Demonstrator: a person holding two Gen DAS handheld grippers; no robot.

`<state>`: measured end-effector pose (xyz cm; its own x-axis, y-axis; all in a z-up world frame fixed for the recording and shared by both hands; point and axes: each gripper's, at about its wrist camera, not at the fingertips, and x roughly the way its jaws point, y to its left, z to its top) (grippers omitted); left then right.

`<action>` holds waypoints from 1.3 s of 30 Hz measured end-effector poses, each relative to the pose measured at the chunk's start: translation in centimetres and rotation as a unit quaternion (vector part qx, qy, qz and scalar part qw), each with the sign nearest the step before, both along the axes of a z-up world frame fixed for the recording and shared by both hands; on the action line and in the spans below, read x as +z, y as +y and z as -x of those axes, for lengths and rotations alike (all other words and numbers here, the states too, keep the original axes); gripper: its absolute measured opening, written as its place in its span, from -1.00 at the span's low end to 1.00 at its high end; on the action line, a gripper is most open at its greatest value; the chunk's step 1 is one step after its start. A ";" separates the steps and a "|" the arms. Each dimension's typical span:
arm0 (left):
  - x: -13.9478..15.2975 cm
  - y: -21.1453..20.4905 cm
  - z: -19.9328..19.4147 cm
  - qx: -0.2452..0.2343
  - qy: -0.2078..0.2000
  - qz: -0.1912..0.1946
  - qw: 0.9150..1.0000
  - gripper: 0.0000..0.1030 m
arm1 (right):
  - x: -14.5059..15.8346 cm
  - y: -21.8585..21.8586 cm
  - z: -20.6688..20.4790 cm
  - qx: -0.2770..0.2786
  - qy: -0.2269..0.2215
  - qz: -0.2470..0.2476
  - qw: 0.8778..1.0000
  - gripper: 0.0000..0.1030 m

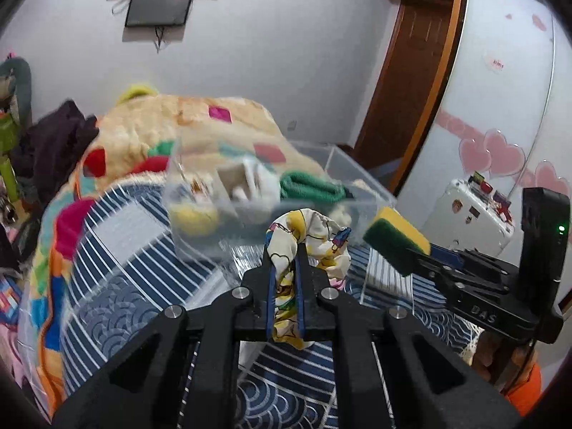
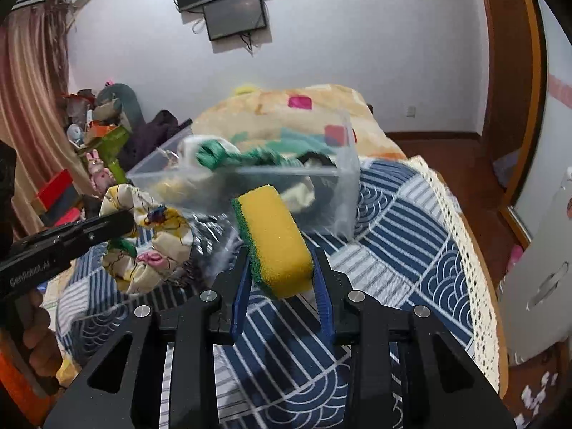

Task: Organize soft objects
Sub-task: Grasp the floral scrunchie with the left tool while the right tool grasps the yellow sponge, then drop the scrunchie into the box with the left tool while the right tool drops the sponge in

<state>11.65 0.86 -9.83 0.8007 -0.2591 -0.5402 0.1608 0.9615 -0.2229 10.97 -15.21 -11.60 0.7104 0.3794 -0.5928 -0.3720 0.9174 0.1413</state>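
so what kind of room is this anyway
Most likely a bedroom at home: a bed with a blue patterned cover and a plush blanket piled on it, a wall-mounted screen, and a wardrobe with heart stickers.

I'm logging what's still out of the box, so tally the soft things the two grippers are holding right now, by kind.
Yellow and green sponge, held by the right gripper: 1
Printed fabric scrunchie, held by the left gripper: 1
Total: 2
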 end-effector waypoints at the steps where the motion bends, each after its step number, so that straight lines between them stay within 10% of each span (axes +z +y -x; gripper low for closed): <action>1: 0.6 0.3 0.1 0.008 -0.010 -0.009 1.000 -0.84 | 0.3 0.0 -0.1 0.001 -0.005 -0.002 1.000 -0.42; 21: 4.8 3.8 -4.5 0.096 -0.083 -0.061 0.990 -0.84 | 5.4 3.4 -4.2 -0.004 -0.105 0.011 0.994 -0.41; 39: -0.6 2.9 -10.6 0.093 0.004 -0.068 0.993 -0.84 | 1.5 2.8 -9.0 -0.029 -0.012 0.000 1.000 -0.41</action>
<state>22.24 3.79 -10.48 0.8231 -0.0309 -0.5671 -0.0235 0.9958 -0.0885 19.97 -12.42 -10.06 0.7448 0.3374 -0.5757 -0.3214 0.9375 0.1336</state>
